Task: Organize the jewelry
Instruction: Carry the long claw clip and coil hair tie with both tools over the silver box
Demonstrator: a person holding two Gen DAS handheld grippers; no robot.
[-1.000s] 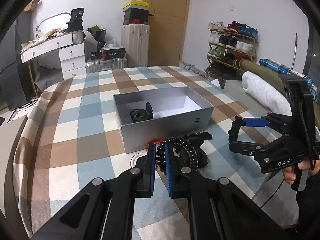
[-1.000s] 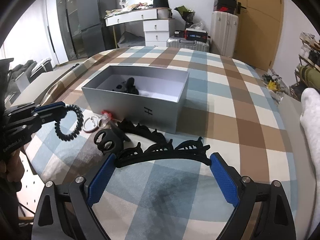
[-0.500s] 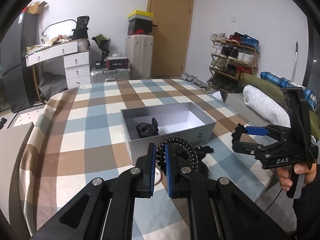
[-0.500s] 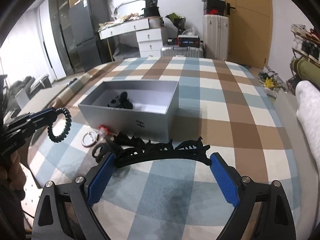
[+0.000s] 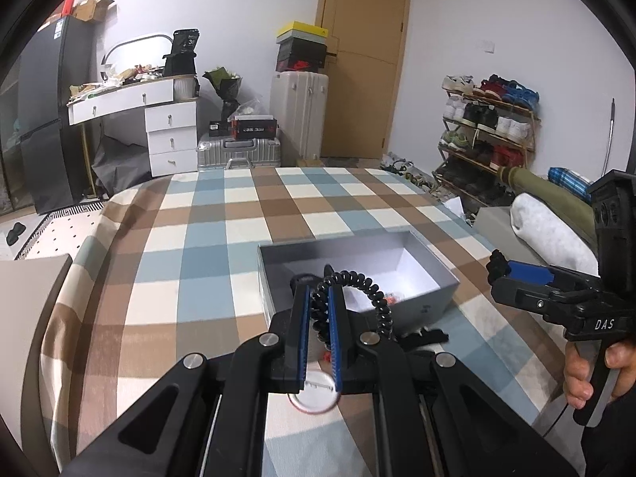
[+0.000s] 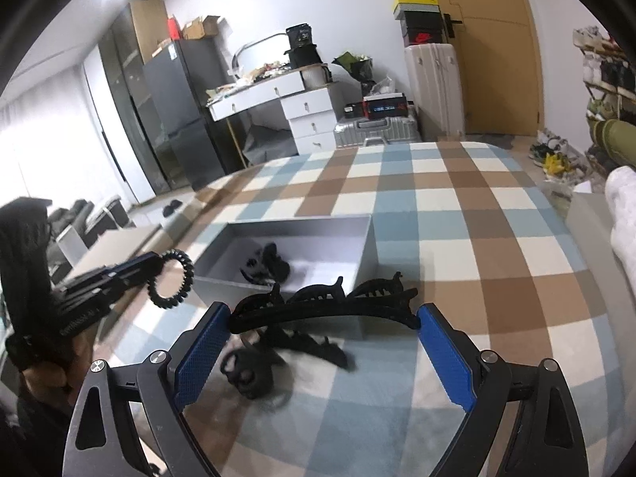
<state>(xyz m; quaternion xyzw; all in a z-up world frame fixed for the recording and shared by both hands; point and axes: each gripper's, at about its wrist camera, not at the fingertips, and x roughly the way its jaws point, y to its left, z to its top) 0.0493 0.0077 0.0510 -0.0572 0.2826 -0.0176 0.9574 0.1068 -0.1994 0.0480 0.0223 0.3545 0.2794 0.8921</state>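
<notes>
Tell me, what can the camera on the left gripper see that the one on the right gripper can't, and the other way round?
Only the left wrist view shows the white round badge on the cloth under its fingers.

Only the right wrist view shows the long black hair clip spanning the right gripper, and more black clips lying loose on the checked cloth.

Both show the grey box, and the black spiral hair tie pinched in the left gripper.
</notes>
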